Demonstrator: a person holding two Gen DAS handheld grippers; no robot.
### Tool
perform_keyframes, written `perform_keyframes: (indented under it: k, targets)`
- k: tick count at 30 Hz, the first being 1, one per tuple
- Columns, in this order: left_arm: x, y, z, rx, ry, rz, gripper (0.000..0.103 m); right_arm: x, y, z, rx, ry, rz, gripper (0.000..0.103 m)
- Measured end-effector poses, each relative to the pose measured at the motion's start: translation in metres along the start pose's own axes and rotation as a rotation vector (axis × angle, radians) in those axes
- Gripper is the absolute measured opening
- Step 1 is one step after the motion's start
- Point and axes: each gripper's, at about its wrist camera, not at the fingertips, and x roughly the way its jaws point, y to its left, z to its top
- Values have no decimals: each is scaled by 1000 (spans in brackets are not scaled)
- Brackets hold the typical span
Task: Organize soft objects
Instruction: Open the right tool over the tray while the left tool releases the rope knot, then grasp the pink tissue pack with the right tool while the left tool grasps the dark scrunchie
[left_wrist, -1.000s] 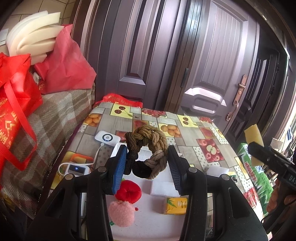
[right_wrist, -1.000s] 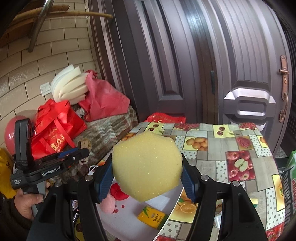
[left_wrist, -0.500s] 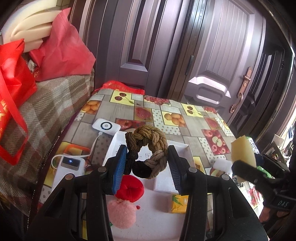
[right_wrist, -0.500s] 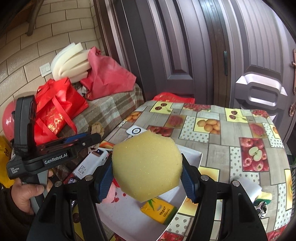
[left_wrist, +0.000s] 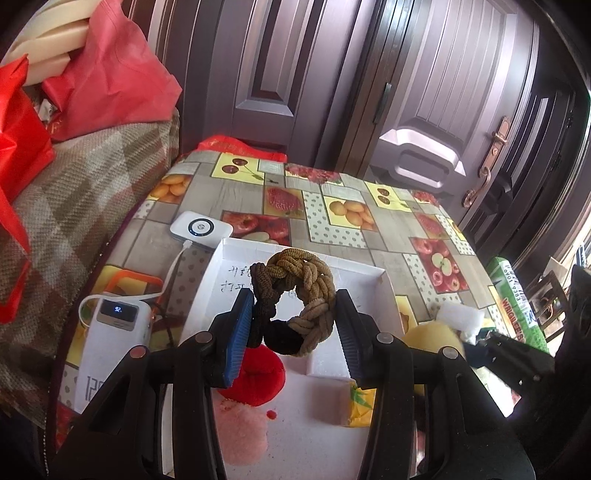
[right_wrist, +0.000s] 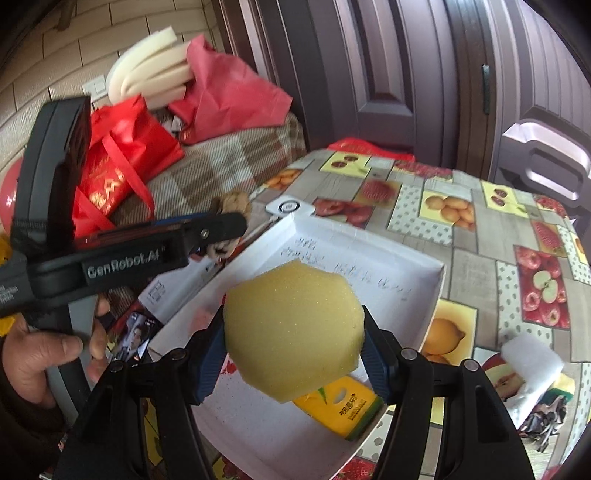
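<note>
Left tool (left_wrist: 295, 325) pinches a braided rope ring (left_wrist: 299, 295) between its pads. Directly below it sits a white tray (left_wrist: 384, 277) on the tabletop (left_wrist: 369, 236). Right tool (right_wrist: 295, 354) clamps a yellow sponge (right_wrist: 291, 332); under it a yellow packet (right_wrist: 347, 410) lies in the tray.

From my left wrist feed the pink pompom (left_wrist: 244, 432) was blurred and half behind the left gripper (left_wrist: 291, 328) frame. The yellow sponge (right_wrist: 293, 334) hid most of the yellow pack (right_wrist: 347, 410). I couldn't read the handwriting (right_wrist: 343, 266) inside the white tray (right_wrist: 432, 295). The foam block (right_wrist: 532, 354) was smeared.
</note>
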Motion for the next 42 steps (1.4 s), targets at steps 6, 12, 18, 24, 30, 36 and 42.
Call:
perform_keyframes:
  k: [6, 12, 18, 24, 30, 36, 42]
  targets:
    - [17, 2, -3, -10, 31, -6, 44, 18, 1, -10, -14, 48, 20, 66]
    - [29, 2, -6, -19, 58, -9, 45, 29, 4, -14, -36, 74, 44, 67]
    - [32, 11, -7, -43, 57, 59, 90, 25, 11, -16, -83, 36, 32, 88]
    - [19, 24, -7, -82, 15, 97, 90, 22, 5, -16, -61, 31, -14, 103]
    - [3, 19, -6, -84, -11, 84, 90, 8, 9, -14, -70, 4, -47, 103]
    - [-23, 6, -8, -81, -64, 36, 90, -15, 12, -14, -79, -40, -82, 103]
    - [-49, -14, -15, -78, -102, -38, 90, -49, 2, -16, -35, -103, -134, 103]
